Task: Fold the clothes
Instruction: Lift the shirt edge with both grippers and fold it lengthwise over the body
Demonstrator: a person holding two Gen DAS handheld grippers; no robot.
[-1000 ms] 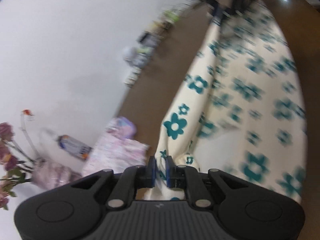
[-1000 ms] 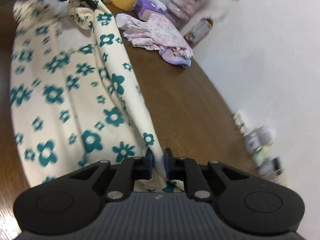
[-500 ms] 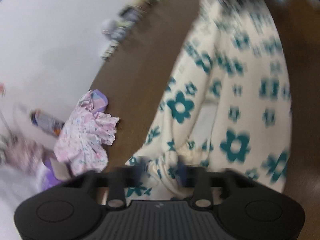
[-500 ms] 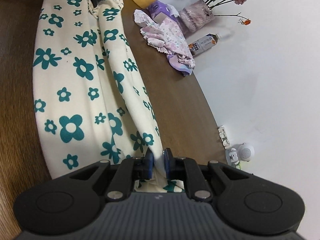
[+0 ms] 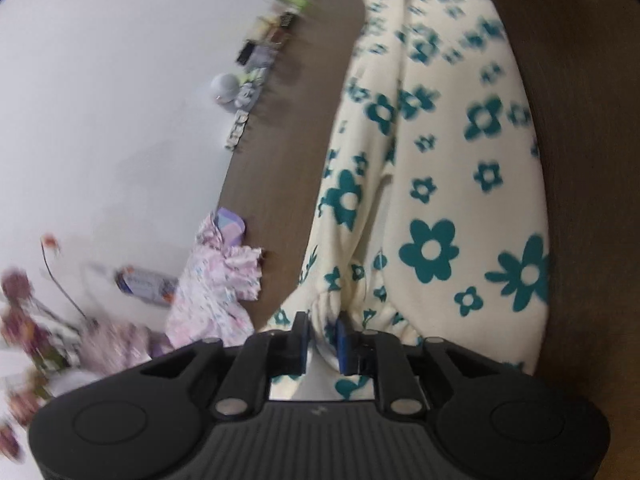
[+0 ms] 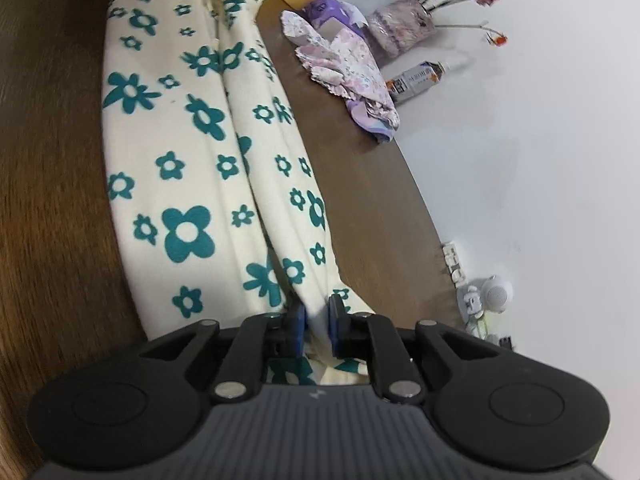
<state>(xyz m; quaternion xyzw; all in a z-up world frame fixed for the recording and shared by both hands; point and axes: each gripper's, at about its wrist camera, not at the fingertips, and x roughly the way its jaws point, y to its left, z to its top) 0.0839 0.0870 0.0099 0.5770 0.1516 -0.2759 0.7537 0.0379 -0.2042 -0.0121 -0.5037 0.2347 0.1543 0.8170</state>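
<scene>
**A:** Left view first. Where's the garment?

**B:** The trousers [image 5: 432,184], cream with teal flowers, lie lengthwise on the table [image 5: 288,152], stretching away from my left tongs [image 5: 322,334]. The gathered waistband is bunched between the jaws, which are opening now; the cloth sits between them, though I doubt the pads press it any more.

**A:** How will it handle?

**B:** Soft and light, I'd judge, limp enough to sag and crease wherever it isn't held. The elastic band is the thick, firm part, so that is the place to take it.

**A:** Right view?

**B:** The same trousers [image 6: 192,152] run from my right tongs [image 6: 317,322] to the far end, where the left tongs are. My right jaws are clamped on a pinched ridge of the hem end. One leg lies over the other, their edges nearly matched.

**A:** Any containers?

**B:** A vase [image 6: 402,28] beyond the trousers, by the wall, holds dried roses. Beside it a small bottle [image 6: 416,80] lies on its side; its contents I can't tell. A pink floral garment [image 6: 344,64] is heaped between vase and trousers.
</scene>
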